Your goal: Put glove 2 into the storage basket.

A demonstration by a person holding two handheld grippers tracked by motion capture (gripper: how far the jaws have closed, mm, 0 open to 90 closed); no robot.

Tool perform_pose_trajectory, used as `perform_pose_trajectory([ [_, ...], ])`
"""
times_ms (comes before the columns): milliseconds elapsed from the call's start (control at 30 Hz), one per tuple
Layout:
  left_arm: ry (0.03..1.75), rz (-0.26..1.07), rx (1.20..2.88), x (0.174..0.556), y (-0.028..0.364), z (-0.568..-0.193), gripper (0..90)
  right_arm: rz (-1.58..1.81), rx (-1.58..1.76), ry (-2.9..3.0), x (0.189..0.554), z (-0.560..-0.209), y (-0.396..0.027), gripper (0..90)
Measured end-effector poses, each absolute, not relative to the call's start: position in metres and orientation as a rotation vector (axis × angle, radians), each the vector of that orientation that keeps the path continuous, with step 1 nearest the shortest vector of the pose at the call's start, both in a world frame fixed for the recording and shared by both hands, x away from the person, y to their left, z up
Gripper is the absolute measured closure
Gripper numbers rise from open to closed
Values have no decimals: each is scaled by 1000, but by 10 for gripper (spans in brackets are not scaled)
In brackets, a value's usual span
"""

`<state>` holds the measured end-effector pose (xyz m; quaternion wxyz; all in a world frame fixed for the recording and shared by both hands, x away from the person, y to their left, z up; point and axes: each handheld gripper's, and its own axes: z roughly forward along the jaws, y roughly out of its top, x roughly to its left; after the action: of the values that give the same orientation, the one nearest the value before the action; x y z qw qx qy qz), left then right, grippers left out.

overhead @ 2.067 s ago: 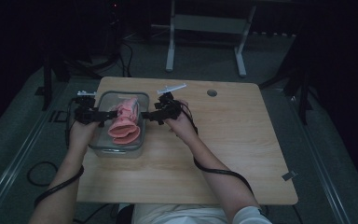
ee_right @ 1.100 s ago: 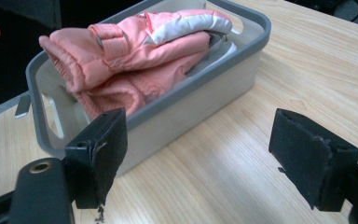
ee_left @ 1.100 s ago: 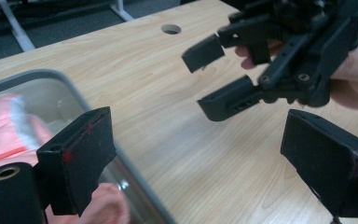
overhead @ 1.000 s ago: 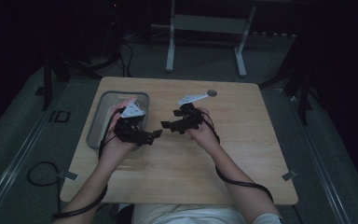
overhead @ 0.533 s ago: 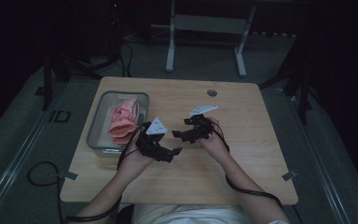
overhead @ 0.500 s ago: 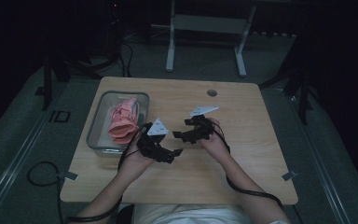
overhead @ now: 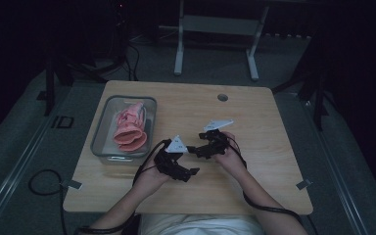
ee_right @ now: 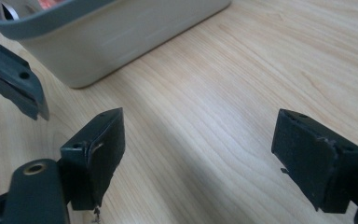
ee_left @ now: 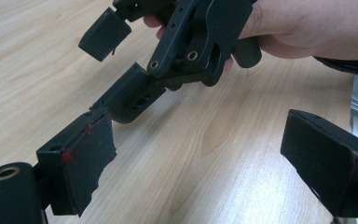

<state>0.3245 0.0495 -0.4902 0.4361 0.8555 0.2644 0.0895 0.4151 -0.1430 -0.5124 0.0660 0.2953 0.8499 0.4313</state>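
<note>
With both tools drawn back toward the person, the pink cloth [overhead: 129, 128] lies bundled inside the grey bin [overhead: 101, 132], which sits at the far-left of the table [overhead: 274, 147]. Just right of the bin, the left tool [overhead: 188, 172] has its jaws spread wide and empty; right of it, the right tool [overhead: 192, 149] is equally wide, nothing gripped. Looks like the drop-off step is done. Next move, I'd say: park both tools clear of the bin.
</note>
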Motion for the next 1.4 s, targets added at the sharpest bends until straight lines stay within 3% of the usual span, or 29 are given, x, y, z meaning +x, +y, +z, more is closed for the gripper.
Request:
perform_pose_trajectory([
  [900, 661, 162, 2137, 324, 32, -537, 93, 1218, 928, 2557, 389, -553, -186, 173],
  [1400, 675, 144, 2137, 325, 33, -547, 93, 1210, 941, 2514, 388, -556, -194, 172],
])
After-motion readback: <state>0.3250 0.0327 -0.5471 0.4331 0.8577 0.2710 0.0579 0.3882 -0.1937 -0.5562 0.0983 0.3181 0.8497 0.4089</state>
